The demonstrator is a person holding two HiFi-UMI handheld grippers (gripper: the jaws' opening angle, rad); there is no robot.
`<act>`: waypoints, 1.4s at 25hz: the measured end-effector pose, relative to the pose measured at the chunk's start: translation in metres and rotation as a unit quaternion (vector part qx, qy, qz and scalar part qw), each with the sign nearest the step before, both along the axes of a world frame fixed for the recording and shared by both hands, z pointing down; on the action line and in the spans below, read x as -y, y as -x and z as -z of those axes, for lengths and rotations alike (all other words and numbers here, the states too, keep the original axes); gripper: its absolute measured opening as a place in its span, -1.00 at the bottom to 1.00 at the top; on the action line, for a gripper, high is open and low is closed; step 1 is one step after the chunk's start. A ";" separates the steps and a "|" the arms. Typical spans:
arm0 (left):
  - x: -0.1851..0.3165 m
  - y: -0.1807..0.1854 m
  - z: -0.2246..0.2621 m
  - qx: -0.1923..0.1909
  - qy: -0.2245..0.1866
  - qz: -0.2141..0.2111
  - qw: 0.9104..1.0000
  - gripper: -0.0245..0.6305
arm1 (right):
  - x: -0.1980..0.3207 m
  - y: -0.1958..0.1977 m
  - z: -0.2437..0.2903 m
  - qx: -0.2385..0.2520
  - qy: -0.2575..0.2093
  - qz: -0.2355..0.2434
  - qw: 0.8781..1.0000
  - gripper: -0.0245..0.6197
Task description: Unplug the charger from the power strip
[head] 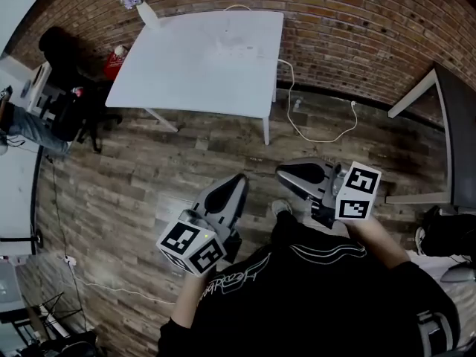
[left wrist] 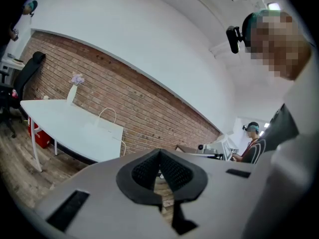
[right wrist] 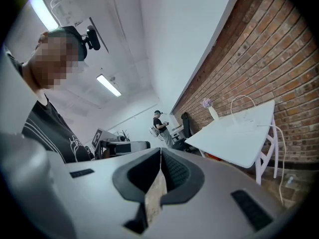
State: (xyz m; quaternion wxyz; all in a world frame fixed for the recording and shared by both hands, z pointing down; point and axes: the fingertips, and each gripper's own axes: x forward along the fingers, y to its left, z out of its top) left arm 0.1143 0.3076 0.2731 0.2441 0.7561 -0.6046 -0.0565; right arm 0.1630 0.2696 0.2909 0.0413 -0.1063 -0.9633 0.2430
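Left hand-held gripper [head: 235, 181] and right hand-held gripper [head: 288, 172]: both clenched on nothing, held side by side in front of the standing person, pointing roughly level above the wood floor [head: 149, 177]. The white worktop [head: 186, 73] stands well ahead against the brick wall [head: 357, 28]. A white cable [head: 312, 134] trails from its right edge to the floor. The charger is too small to make out there. A vase [head: 146, 12] marks the far left corner.
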 end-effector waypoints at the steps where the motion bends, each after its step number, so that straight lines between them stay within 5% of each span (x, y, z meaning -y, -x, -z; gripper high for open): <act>1: 0.009 0.003 -0.002 0.000 0.002 -0.002 1.000 -0.91 | 0.009 0.004 -0.001 0.000 0.001 -0.001 1.000 -0.93; 16: 0.141 0.051 0.016 0.024 -0.001 0.007 1.000 -0.91 | 0.142 0.047 0.016 0.015 -0.008 0.002 1.000 -0.93; 28: 0.168 0.090 0.012 0.044 0.010 0.044 0.998 -0.91 | 0.180 0.079 0.010 0.018 -0.004 0.013 1.000 -0.93; 35: 0.202 0.146 -0.001 0.030 0.022 0.043 0.998 -0.91 | 0.216 0.123 0.001 0.006 0.002 -0.009 1.000 -0.93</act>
